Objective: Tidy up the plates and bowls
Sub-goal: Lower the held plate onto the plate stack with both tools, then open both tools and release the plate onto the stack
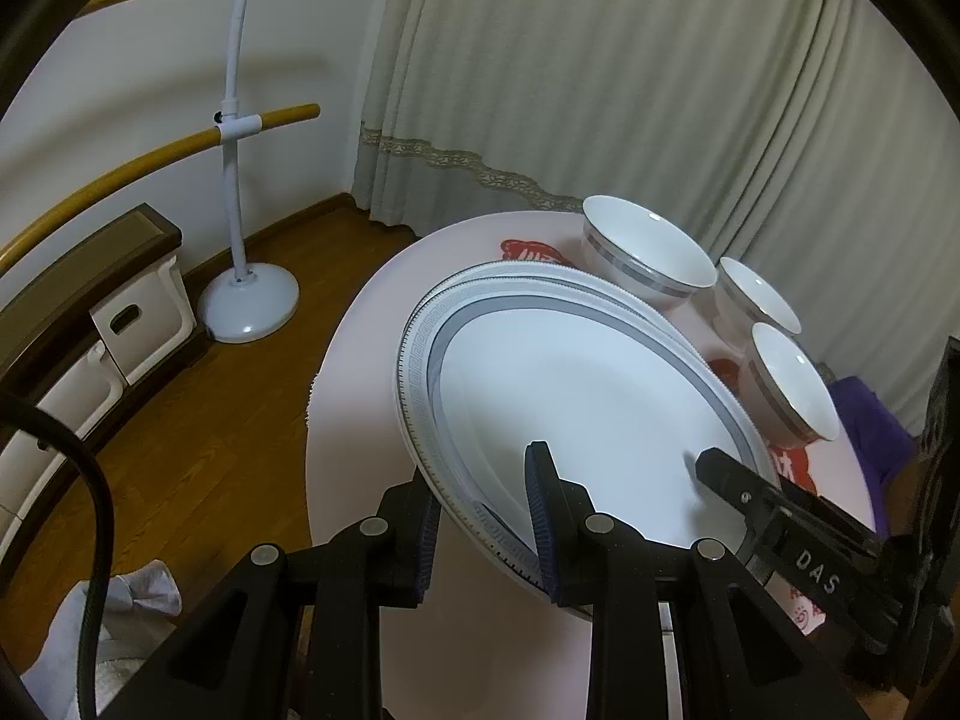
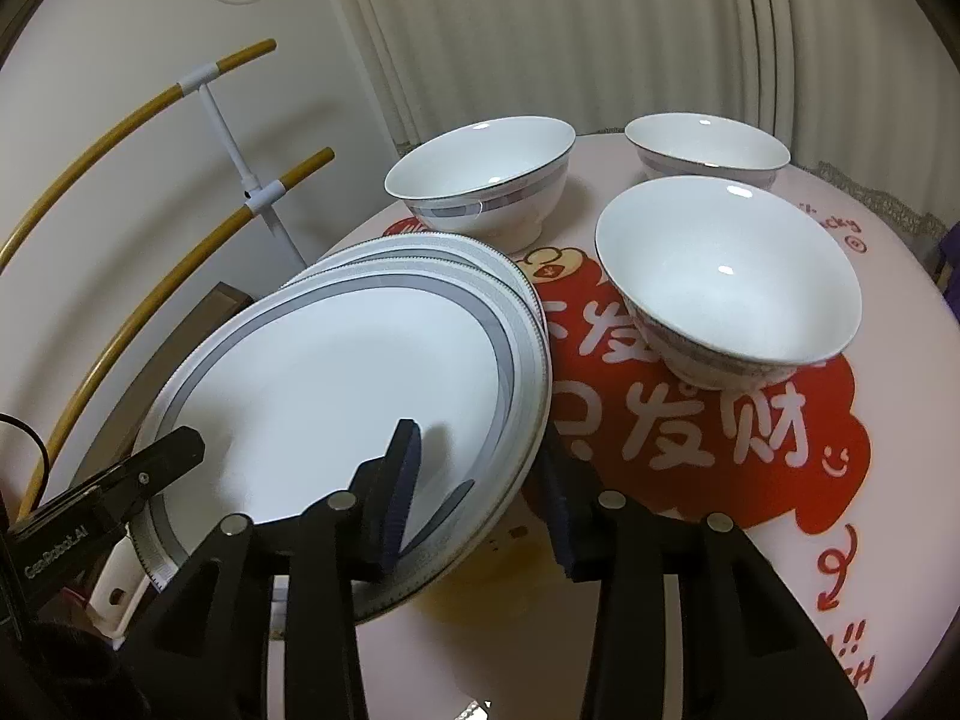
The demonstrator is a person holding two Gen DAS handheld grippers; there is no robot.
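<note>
On the desk's left side, plates: a stack of white plates (image 1: pixel 576 396) with grey patterned rims, the top one tilted and offset over the one below; how many lie in the stack cannot be told.
Left tongs (image 1: pixel 486 516): clamped on the near rim of the top plate, one finger under the rim and one over its well.
Right tongs (image 2: pixel 480 498): straddling the plates' (image 2: pixel 336 372) right-hand rim, one finger on the white face, the other outside below the edge; whether they press the rim cannot be told.
Tongs to each other: both at the same stack, from opposite sides; each shows in the other's view as a black finger lying on the plate face.
Bowls: three white bowls with grey bands, upright, just beyond the plates; the nearest bowl (image 2: pixel 729 276) sits on the red print, the left bowl (image 2: pixel 480 180) and far bowl (image 2: pixel 708 147) behind it, apart from one another.
Desk (image 2: pixel 888 276): round, pale pink, with a red cartoon print.
Beyond: curtain (image 1: pixel 600 60), wooden floor (image 1: pixel 180 450), white stand (image 1: pixel 234 180) with curved yellow bars.
</note>
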